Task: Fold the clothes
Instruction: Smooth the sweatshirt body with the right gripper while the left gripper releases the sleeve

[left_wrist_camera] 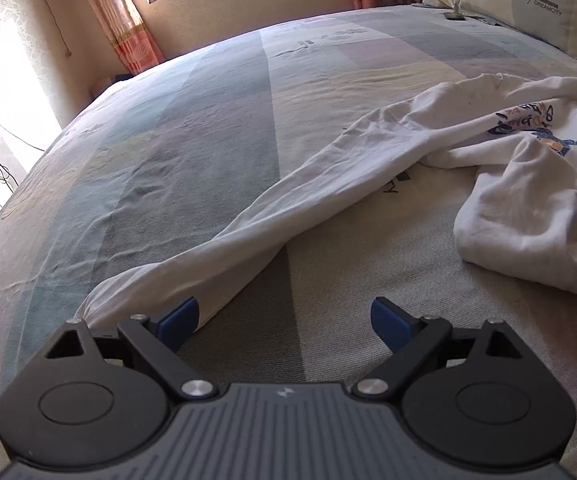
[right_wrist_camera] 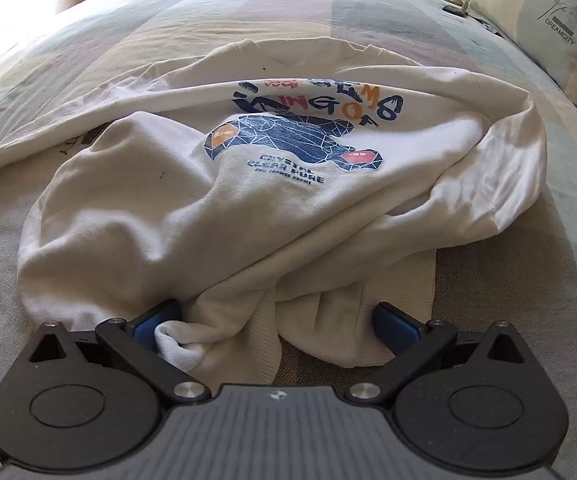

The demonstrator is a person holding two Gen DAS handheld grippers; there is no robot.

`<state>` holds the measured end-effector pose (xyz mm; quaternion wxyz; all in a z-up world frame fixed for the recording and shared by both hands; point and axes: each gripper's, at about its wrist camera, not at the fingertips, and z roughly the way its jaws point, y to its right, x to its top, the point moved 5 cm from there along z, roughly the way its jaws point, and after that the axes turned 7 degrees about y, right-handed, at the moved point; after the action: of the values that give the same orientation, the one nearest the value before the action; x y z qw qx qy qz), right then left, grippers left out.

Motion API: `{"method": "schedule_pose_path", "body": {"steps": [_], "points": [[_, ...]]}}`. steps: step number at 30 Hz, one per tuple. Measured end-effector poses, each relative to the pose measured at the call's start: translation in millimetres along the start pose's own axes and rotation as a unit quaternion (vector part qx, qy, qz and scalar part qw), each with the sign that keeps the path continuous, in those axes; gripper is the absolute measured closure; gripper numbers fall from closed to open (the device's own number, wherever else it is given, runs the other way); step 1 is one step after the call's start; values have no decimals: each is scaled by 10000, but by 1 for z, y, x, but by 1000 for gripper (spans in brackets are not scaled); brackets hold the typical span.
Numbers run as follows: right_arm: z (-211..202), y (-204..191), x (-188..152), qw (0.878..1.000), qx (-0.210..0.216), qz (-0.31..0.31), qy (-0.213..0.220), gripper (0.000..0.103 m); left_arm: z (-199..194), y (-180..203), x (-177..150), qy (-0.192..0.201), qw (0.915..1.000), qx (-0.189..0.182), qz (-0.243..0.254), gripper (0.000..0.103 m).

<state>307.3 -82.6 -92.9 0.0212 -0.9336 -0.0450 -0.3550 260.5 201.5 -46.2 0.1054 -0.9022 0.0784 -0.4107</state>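
One white sweatshirt (right_wrist_camera: 216, 216) crumpled on bed (left_wrist_camera: 208, 128), sleeve (left_wrist_camera: 248, 216) stretched toward spread left gripper (left_wrist_camera: 284, 316), right gripper (right_wrist_camera: 276, 316) spread around hem.

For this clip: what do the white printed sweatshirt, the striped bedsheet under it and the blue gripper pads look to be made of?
White printed sweatshirt: looks like thick matte cotton knit; soft rounded folds, ribbed hem. Its blue and orange print seems a flat screen print, faintly cracked.
Striped bedsheet: thin woven cloth, probably cotton, matte, with fine creases.
Blue gripper pads: smooth, slightly glossy, likely rubber or soft plastic; cannot tell which.
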Motion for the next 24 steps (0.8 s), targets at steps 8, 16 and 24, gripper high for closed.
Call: {"method": "schedule_pose_path", "body": {"steps": [8, 16, 24], "points": [[-14, 11, 1, 9991, 363, 180, 135, 0, -7, 43, 44, 209, 9994, -144, 224, 10], [-45, 74, 24, 9972, 276, 595, 363, 0, -9, 90, 71, 301, 9988, -361, 107, 10], [-17, 123, 30, 9906, 58, 1341, 247, 0, -5, 126, 68, 76, 9986, -493, 193, 10]]}}
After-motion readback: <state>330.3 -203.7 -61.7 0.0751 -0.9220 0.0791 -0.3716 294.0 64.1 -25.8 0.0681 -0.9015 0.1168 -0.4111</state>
